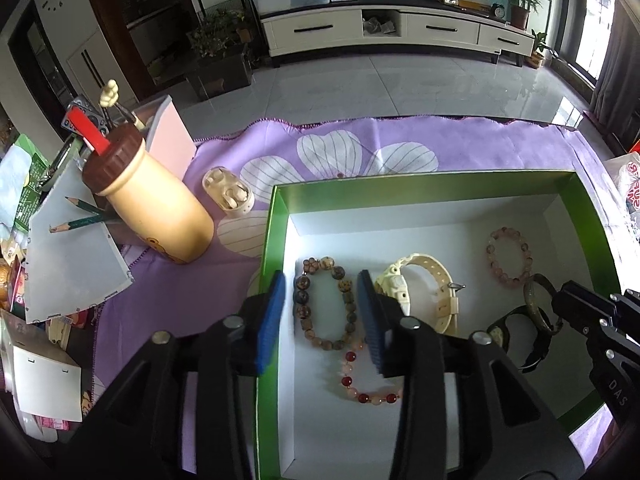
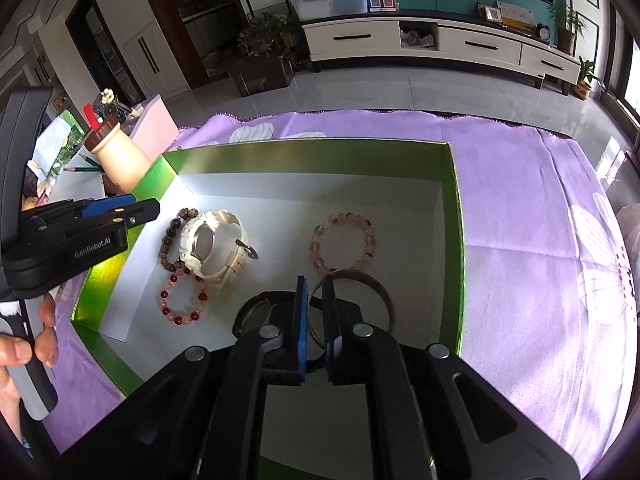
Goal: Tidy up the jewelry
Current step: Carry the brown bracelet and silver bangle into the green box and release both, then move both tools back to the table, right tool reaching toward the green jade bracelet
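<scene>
A green box (image 1: 276,216) with a white floor holds the jewelry. Inside lie a brown bead bracelet (image 1: 304,298), a red and pink bead bracelet (image 1: 362,396), a cream watch (image 1: 420,292), a pink bead bracelet (image 1: 508,256) and a black watch (image 1: 536,344). My left gripper (image 1: 322,304) is open and empty over the box's left side, above the brown bracelet. My right gripper (image 2: 312,312) is shut on a dark bangle (image 2: 372,284), holding it low over the box floor beside the black watch (image 2: 256,312). The right gripper also shows in the left wrist view (image 1: 560,304).
The box sits on a purple flowered cloth (image 2: 520,208). Left of it stand a cream bottle with a brown cap (image 1: 156,196), an open earbud case (image 1: 228,196), a pink box (image 1: 168,136), pencils (image 1: 80,216) and cluttered papers. A hand (image 2: 24,344) holds the left gripper.
</scene>
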Tool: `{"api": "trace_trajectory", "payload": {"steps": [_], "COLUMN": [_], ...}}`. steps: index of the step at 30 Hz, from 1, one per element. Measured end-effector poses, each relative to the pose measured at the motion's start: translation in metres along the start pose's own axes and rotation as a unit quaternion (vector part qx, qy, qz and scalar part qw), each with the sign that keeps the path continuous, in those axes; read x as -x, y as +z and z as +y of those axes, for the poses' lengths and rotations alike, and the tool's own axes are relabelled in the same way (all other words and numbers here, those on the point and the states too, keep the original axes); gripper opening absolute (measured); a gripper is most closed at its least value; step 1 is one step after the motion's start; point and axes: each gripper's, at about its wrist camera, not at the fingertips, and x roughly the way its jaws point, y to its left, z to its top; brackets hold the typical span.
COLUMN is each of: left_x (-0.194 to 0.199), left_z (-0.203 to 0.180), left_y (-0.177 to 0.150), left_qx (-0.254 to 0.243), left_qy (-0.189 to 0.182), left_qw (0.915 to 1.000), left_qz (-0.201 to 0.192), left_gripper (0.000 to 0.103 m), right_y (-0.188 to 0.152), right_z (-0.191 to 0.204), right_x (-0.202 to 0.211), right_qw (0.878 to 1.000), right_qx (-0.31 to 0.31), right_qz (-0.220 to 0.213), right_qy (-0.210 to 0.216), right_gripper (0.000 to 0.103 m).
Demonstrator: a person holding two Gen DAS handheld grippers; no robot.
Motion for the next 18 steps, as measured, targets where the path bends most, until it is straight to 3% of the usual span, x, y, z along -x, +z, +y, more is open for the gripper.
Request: {"api": "trace_trajectory", "payload": {"steps": [7, 11, 18], "left_x": [0.033, 0.058, 0.105], "left_z": [0.001, 0.006, 0.017], "left_y": [-0.013, -0.027, -0.067], "left_qx": [0.003, 0.006, 0.001], "left_qy": [-0.024, -0.036, -0.054], "left_qw": [0.9994, 0.9983, 0.9965], "left_qz": [-0.026, -0.045, -0.063], "left_gripper": [0.070, 0.073, 0.073], "right_y": [-0.019, -0.036, -0.069], "right_z": [0.018, 0.030, 0.045], "right_x": [0.024, 0.041, 0.077], "right_qw": [0.999, 0.999, 0.996], "right_qx": [0.023, 0.036, 0.051], "right_qz": [-0.003, -0.004, -0.010], "right_qy": [0.026, 0.039, 0.069], "right_gripper": [0.019, 0.028, 0.029]}}
